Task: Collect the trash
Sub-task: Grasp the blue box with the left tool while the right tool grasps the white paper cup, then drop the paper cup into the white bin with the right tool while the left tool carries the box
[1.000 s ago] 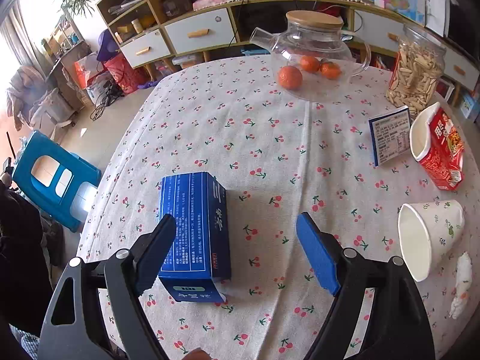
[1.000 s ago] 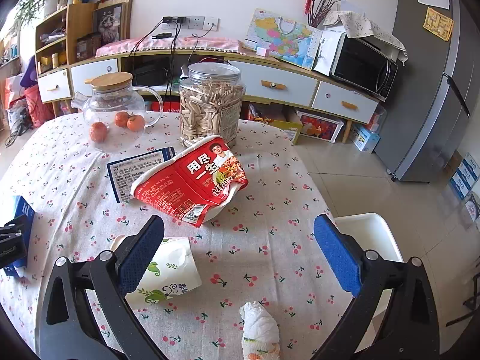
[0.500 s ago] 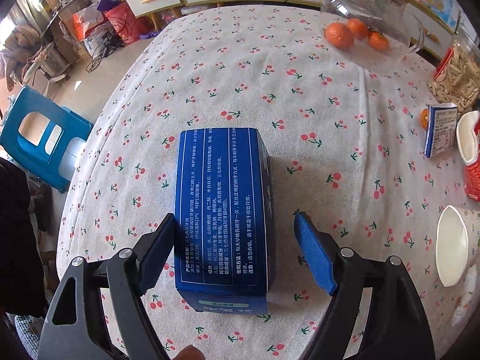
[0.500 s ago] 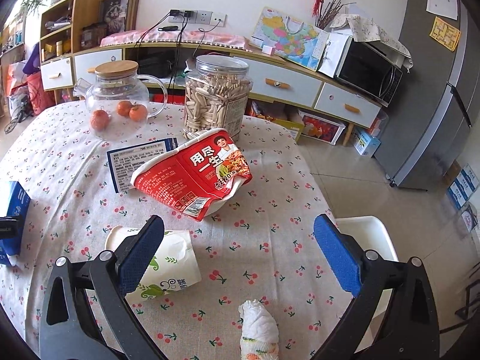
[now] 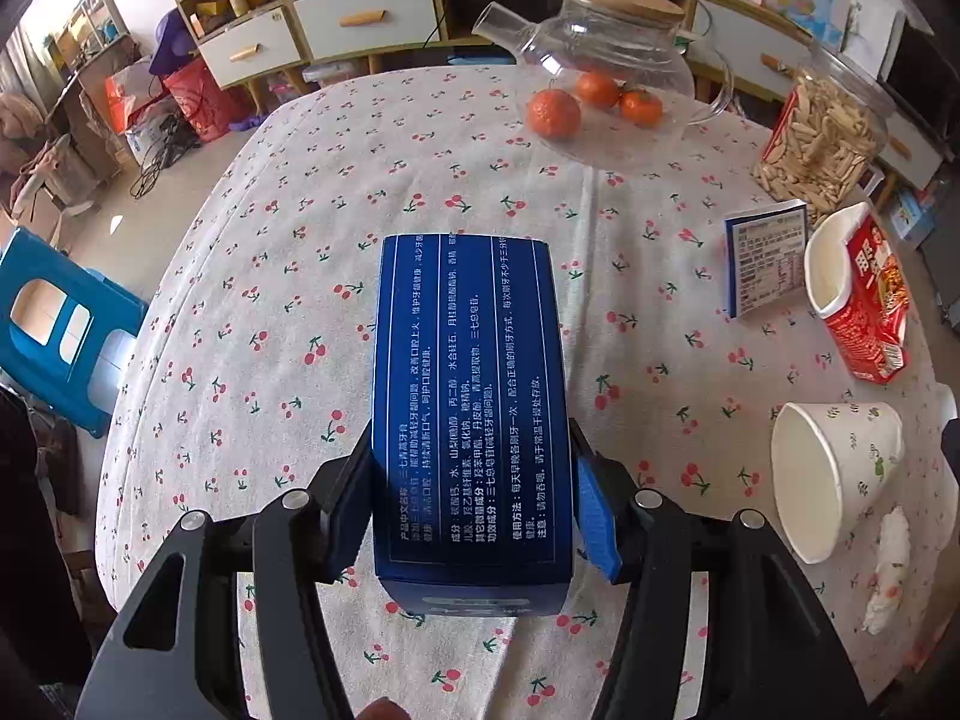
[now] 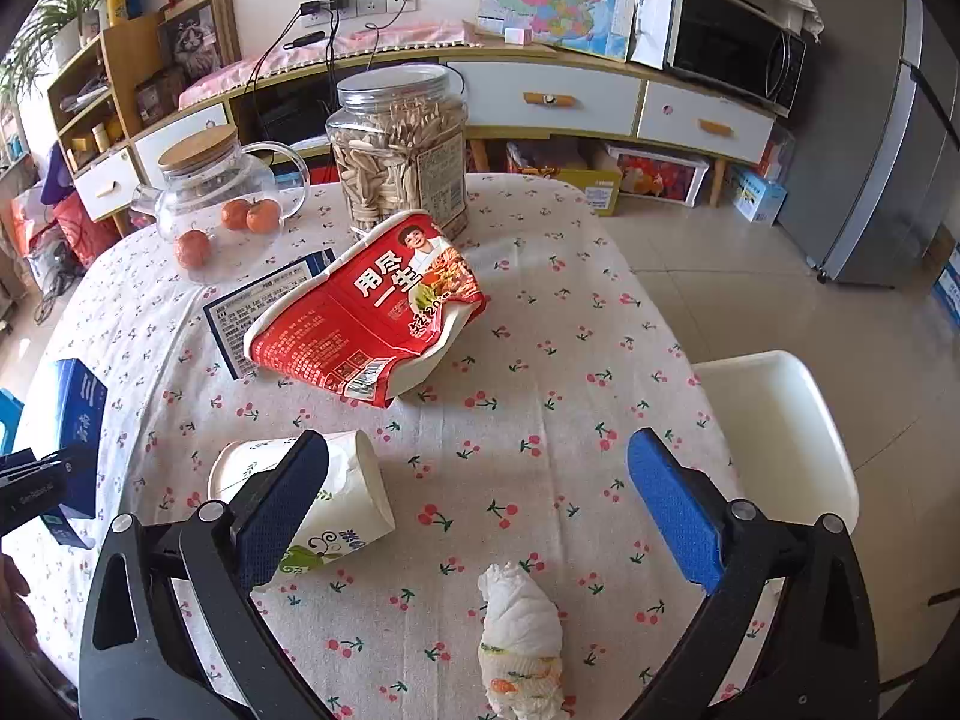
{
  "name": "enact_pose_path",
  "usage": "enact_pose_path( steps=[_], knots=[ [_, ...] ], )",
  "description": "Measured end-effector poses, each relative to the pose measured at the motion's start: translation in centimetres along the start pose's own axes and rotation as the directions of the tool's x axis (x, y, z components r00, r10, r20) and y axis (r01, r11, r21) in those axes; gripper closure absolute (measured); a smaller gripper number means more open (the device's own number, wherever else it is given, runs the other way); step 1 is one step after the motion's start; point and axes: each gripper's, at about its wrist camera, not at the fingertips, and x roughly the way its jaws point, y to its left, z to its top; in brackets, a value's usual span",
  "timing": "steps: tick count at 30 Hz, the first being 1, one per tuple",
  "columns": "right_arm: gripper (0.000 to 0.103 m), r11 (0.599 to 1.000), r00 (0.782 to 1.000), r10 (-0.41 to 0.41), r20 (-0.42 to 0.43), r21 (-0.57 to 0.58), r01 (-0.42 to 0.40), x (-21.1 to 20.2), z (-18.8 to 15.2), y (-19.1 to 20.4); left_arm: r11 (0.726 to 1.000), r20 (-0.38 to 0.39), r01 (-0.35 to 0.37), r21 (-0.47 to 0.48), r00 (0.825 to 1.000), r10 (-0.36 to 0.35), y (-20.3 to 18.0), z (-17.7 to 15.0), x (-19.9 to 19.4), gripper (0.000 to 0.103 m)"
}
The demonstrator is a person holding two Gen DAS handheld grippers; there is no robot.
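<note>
My left gripper (image 5: 474, 504) is shut on a dark blue carton box (image 5: 468, 396) with white print; both blue pads press its sides. The box also shows at the left edge of the right wrist view (image 6: 81, 414). My right gripper (image 6: 480, 510) is open and empty above the table. A crumpled tissue (image 6: 522, 636) lies between its fingers, near the front. A tipped white paper cup (image 6: 312, 504) lies behind its left finger. A crushed red noodle cup (image 6: 372, 312) and a flat blue-edged label card (image 6: 258, 306) lie further back.
A round table with a cherry-print cloth (image 6: 540, 372) carries a glass teapot with oranges (image 6: 222, 210) and a jar of seeds (image 6: 402, 150) at the back. A white bin (image 6: 780, 420) stands beside the table's right edge. A blue stool (image 5: 54, 324) is on the floor left.
My left gripper moved over the blue box and closed on its sides. My right gripper stayed open and shifted only slightly.
</note>
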Motion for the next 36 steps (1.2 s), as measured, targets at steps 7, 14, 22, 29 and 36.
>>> enact_pose_path(
  steps=[7, 14, 22, 29, 36],
  knots=[
    [0.007, 0.952, 0.952, 0.236, -0.193, 0.244, -0.187, 2.9, -1.0, 0.0, 0.997, 0.072, 0.055, 0.058, 0.996, -0.059, -2.6, 0.1, -2.6, 0.046],
    [0.008, 0.931, 0.929, 0.264, -0.260, 0.320, -0.175, 6.3, -2.0, 2.3, 0.995, 0.078, 0.060, 0.074, 0.995, -0.066, -2.9, -0.2, -2.7, 0.046],
    [0.045, 0.920, 0.928, 0.318, -0.195, 0.301, -0.252, 5.9, -1.1, 2.9, 0.996, 0.079, 0.063, 0.058, 0.995, -0.067, -2.2, 0.0, -2.5, 0.046],
    [0.045, 0.903, 0.930, 0.350, -0.114, 0.304, -0.303, 3.2, 0.5, 1.1, 0.996, 0.107, 0.075, 0.043, 0.991, -0.080, -2.5, 0.3, -3.5, 0.046],
    [0.044, 0.897, 0.943, 0.333, -0.006, 0.311, -0.314, 0.1, 2.0, -2.5, 0.993, 0.157, 0.097, 0.060, 0.982, -0.106, -4.5, 0.8, -5.2, 0.046]
  ],
)
